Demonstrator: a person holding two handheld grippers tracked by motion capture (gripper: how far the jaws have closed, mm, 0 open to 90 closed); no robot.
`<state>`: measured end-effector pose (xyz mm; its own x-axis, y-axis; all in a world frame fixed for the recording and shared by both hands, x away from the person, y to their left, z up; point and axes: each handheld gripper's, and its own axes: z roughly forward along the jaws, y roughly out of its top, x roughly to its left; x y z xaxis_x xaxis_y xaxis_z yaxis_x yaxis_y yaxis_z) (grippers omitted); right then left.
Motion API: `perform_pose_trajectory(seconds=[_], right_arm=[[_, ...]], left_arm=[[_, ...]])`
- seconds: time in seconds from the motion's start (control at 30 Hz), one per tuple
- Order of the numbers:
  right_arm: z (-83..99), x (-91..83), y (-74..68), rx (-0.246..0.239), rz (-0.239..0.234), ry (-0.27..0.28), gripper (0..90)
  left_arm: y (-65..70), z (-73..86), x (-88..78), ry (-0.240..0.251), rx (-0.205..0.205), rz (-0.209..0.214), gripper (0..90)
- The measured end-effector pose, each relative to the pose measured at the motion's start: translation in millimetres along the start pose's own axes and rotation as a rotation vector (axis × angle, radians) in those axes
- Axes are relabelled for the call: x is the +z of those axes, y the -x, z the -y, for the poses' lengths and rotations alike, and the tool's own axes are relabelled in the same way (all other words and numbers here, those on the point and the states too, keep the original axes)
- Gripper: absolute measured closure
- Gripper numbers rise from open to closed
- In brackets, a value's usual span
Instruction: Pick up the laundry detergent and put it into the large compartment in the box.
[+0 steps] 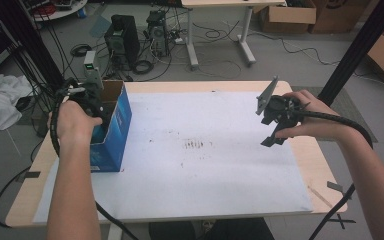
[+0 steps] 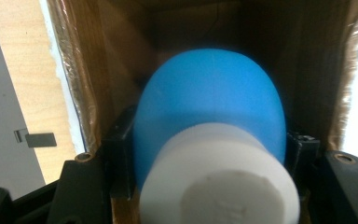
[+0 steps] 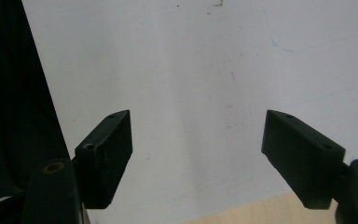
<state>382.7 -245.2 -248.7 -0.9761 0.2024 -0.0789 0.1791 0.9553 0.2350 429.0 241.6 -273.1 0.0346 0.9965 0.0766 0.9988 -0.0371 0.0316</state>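
- The blue bulb with a white neck (image 2: pixel 209 121) is gripped between the jaws of the left hand-held gripper (image 2: pixel 209 154); its long axis runs along the jaws, blue end pointed into the blue cardboard box (image 1: pixel 114 125), white neck toward the camera.
- In the high view the bulb is hidden by the left hand (image 1: pixel 75 122) and the box wall.
- The box bottom cannot be made out.
- The right hand-held gripper (image 3: pixel 196 154) is held open, empty, over the white surface (image 1: pixel 205 170), tilted downward.

One blue box (image 1: pixel 111 131) stands on the surface (image 1: pixel 220 175). One blue-and-white bottle (image 2: pixel 209 140) sits inside the box. Two hand-held grippers are in use, one at the left (image 1: pixel 94 104) and one at the right (image 1: pixel 275 131). One white sheet (image 1: pixel 205 190) covers the surface.
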Motion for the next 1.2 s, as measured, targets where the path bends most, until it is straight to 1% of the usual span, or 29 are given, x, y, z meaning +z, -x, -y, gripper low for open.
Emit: perform_pose_trajectory(seconds=[0.23, 0.4, 0.43, 0.47, 0.57, 0.67, 0.7, 0.83, 0.97, 1.2], right_arm=[[0.7, 0.2, 0.9, -0.001, 0.001, 0.001, 24.6], [-0.5, 1.0, 0.6, -0.003, 0.0, 0.001, 24.6], [-0.8, 0.8, 0.4, -0.002, 0.0, -0.001, 24.6], [-1.0, 1.0, 0.0, 0.0, -0.001, 0.0, 24.6], [-1.2, 1.0, -0.2, -0.002, 0.002, -0.004, 24.6], [-0.7, 1.6, -0.2, -0.002, -0.001, -0.002, 24.6], [-0.6, 1.7, -0.3, -0.002, -0.001, -0.002, 24.6], [-0.8, 2.1, -1.1, -0.004, -0.001, -0.007, 24.6], [-1.1, 0.3, -1.7, -0.003, 0.001, -0.006, 24.6], [-0.9, -1.4, -2.8, -0.004, 0.005, -0.007, 24.6]], left_arm=[[-2.7, 0.9, 5.0, -0.009, 0.003, 0.008, 38.3], [-1.5, 1.1, 5.5, -0.003, 0.001, 0.005, 38.2], [-1.4, 1.0, 5.6, -0.007, 0.006, 0.003, 38.2], [-1.0, 1.1, 6.1, -0.001, 0.001, 0.003, 38.2], [-1.5, 1.3, 6.5, -0.004, 0.005, 0.003, 38.1], [-1.3, 2.0, 7.0, 0.0, 0.0, 0.005, 38.1], [-1.5, 2.1, 6.8, -0.005, 0.006, 0.004, 38.1], [-1.8, 2.9, 7.4, 0.003, 0.002, 0.005, 37.9], [-1.6, 3.3, 7.3, -0.004, 0.001, 0.006, 37.9], [-2.2, 3.0, 7.5, -0.005, -0.012, 0.012, 37.7]])
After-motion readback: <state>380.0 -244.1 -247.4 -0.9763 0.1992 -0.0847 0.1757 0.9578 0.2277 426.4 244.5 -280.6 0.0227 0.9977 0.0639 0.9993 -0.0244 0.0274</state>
